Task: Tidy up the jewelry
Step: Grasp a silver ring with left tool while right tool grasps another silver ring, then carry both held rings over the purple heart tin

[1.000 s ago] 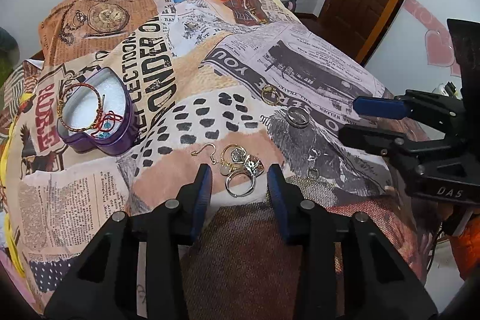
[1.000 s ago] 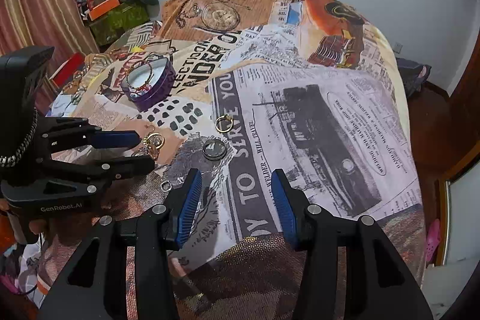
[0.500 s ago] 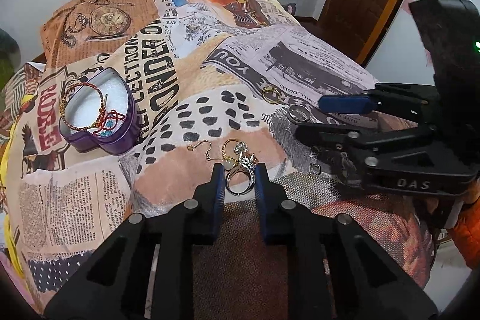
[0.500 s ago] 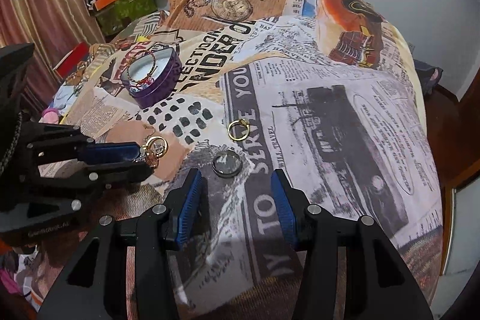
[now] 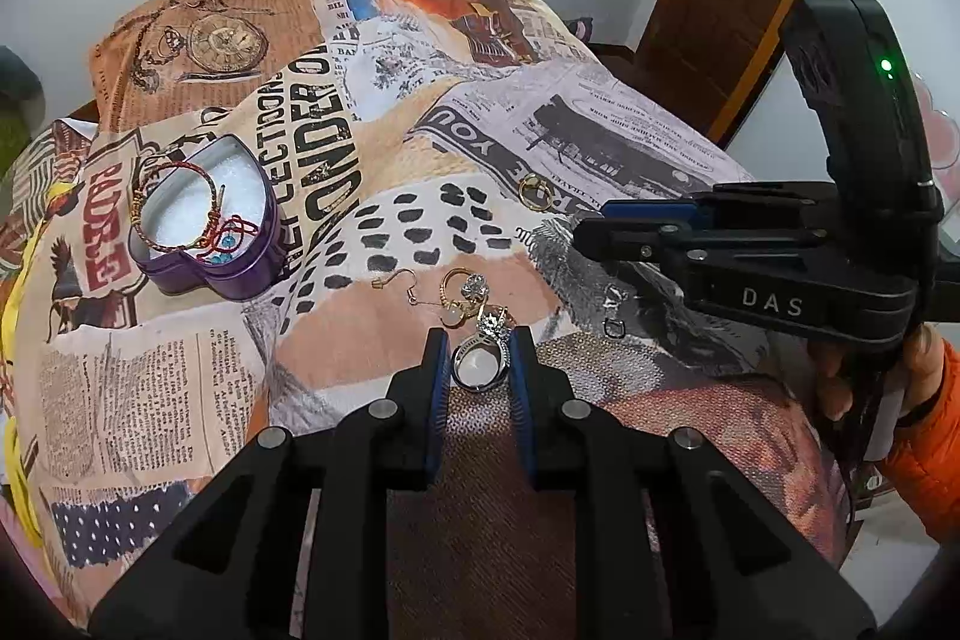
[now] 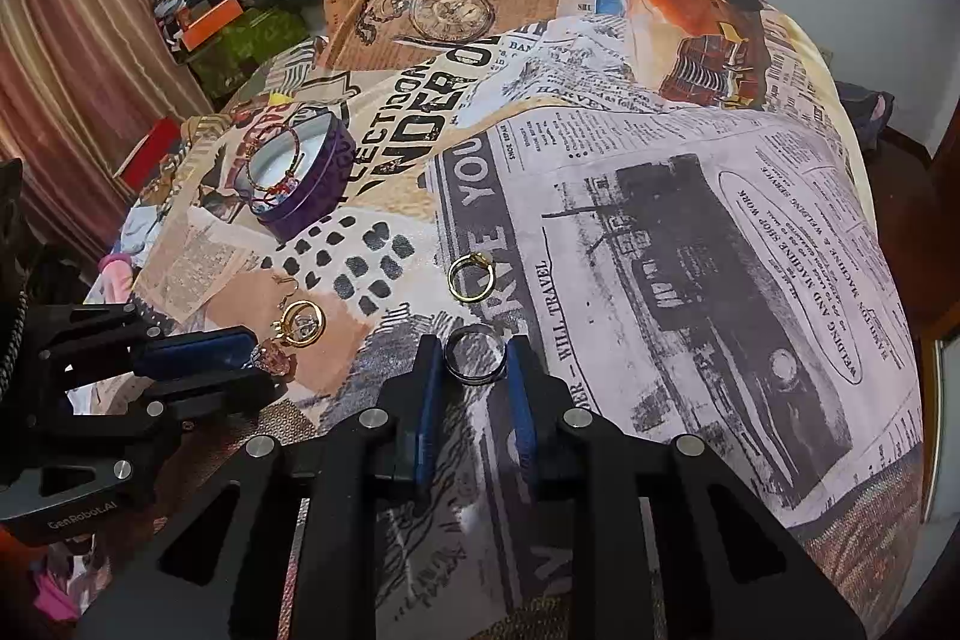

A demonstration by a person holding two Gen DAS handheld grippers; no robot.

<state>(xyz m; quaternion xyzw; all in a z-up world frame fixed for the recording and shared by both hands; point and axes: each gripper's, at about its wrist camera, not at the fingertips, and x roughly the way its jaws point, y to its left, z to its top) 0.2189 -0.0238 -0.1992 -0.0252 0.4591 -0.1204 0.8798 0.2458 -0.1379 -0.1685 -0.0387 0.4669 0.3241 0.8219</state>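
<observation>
Two handheld grippers work a bed draped in a newspaper-collage bedspread [image 6: 690, 232], each pinching a ring. The left gripper [image 5: 477, 358] has its blue pads pressed to either side of a silver solitaire ring [image 5: 478, 369], which stands on edge between them with its stone setting pointing away; the ring appears to be just at the fabric, at the edge of a small tangle of gold earrings [image 5: 459, 292]. The right gripper [image 6: 474, 361] is clenched likewise on a plain dark steel band [image 6: 474, 355], gripped across its width near the fingertips. A gold ring [image 6: 472, 274] lies loose just beyond it on the printed headline, and a gold hook earring [image 5: 396, 283] rests apart from the tangle.

The destination looks to be the purple heart-shaped tin [image 5: 210, 232], open on the far left of the bed with a red-and-gold beaded bracelet [image 5: 180, 214] draped across its white lining.

Both grips are shallow, at the very tips of the pads, and round metal can roll out of such a hold. The sensible course is to keep pressure steady, lift straight up so the solitaire's setting does not snag the neighbouring earrings, then carry each ring low and level over the tin's rim and release only once it is above the lining.
</observation>
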